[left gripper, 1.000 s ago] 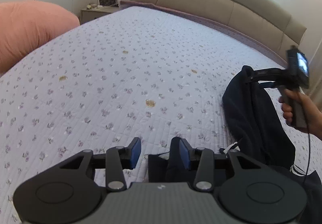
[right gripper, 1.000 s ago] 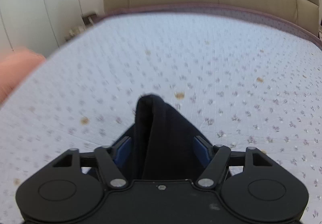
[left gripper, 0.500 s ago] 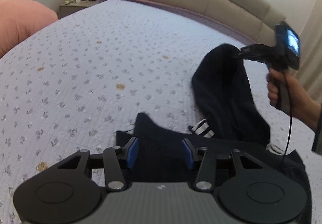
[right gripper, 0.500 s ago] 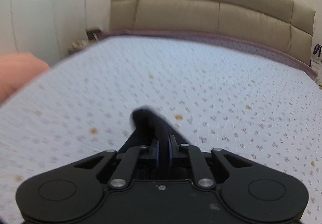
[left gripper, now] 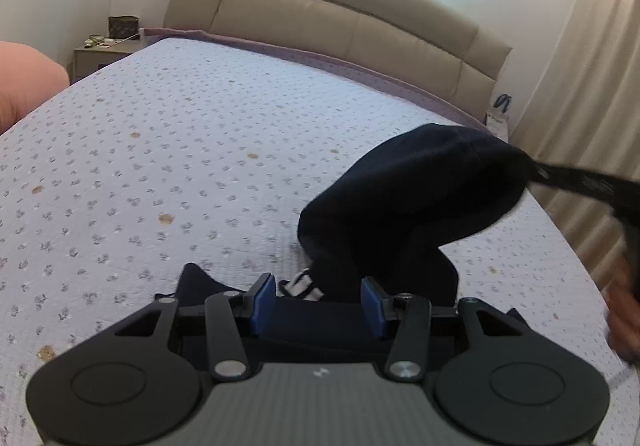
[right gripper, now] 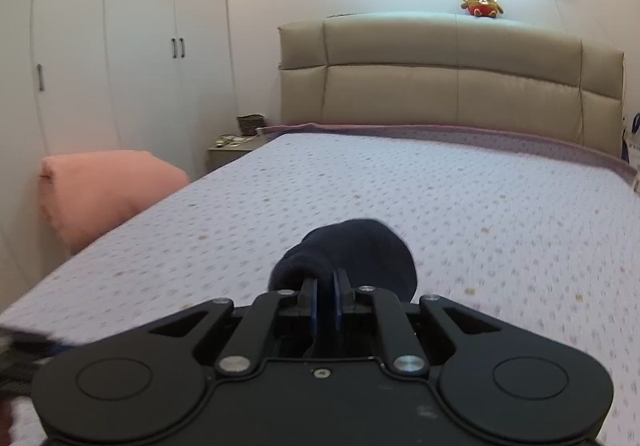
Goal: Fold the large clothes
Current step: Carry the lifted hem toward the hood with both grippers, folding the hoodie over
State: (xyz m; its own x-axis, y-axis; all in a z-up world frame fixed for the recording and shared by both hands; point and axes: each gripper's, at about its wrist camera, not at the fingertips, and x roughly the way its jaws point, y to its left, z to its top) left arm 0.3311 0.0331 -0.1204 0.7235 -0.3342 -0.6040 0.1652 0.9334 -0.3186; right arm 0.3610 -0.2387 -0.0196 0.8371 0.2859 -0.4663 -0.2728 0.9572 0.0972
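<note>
Navy garment [left gripper: 408,185] held up over quilted bed [left gripper: 200,133], white-striped cuff below. Right gripper [right gripper: 325,296] jaws clamped on its fabric. Left gripper [left gripper: 318,304] jaws spread wide above a near fold.

Bedspread [left gripper: 200,133] lies open ahead – only the dark garment [left gripper: 408,201] mounds up at right.

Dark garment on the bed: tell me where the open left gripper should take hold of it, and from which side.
Grip the flat edge of the dark garment lying between the left gripper fingers, coming in low from the near side along the bedspread. That part rests flat, while the right gripper holds the bunched end lifted, so a nearby second hold could spread it.
</note>
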